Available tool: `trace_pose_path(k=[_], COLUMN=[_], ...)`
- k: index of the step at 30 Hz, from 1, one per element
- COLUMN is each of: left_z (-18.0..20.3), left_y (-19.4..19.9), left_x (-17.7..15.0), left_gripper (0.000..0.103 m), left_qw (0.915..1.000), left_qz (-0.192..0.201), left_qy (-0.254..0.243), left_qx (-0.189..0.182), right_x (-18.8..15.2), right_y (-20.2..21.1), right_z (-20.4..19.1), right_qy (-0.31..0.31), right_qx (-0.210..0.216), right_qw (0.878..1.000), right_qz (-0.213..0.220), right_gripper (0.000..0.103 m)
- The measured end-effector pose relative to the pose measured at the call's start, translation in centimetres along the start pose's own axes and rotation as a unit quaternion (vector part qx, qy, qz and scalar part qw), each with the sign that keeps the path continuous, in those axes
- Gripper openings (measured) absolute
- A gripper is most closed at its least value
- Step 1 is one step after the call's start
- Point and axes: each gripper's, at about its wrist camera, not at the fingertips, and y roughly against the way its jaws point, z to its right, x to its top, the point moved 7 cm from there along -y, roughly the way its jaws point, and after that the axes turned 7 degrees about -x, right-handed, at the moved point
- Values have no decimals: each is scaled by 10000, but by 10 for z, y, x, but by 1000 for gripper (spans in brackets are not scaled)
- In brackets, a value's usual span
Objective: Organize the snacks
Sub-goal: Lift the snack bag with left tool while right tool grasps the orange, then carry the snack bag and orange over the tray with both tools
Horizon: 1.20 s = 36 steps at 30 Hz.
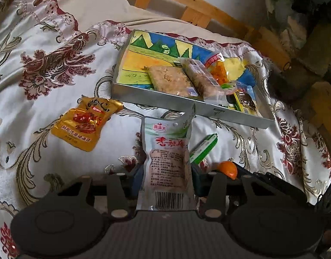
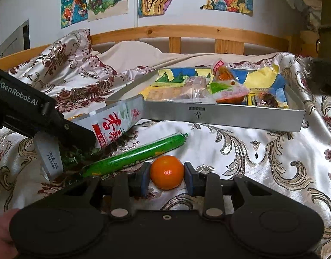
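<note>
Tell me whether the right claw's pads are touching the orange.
Touching. The right wrist view shows the orange sitting between the right claw, with both blue pads pressed against its sides and no gap visible.

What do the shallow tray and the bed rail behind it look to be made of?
The tray looks like thin metal or silvery card: dull grey sheen, sharp folded corners. I can't tell which. The bed rail looks like pale varnished wood, with visible knots and grain.
</note>
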Motion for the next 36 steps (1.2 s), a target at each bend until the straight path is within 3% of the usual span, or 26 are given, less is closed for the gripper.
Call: trace_pose_path(k=[7, 16, 31, 36], left_z=[2, -1, 5, 9], left_y=[-1, 1, 11, 20], left_x=[-5, -3, 6, 15], left_gripper=[47, 47, 47, 47], left_qw=[10000, 9992, 9970, 9956], left_qz=[8, 181, 647, 915], left_qy=[-6, 288, 282, 114], left_qx=[85, -195, -309, -184], right_x=[-1, -3, 1, 9], right_y=[0, -2, 3, 9], right_z=[0, 0, 3, 5], right_qy=[5, -17, -131, -216], right_qx=[5, -1, -45, -61], right_qw=[10000, 10000, 9999, 9995], right_qz=[-34, -89, 81, 242], right_gripper=[35, 35, 35, 35])
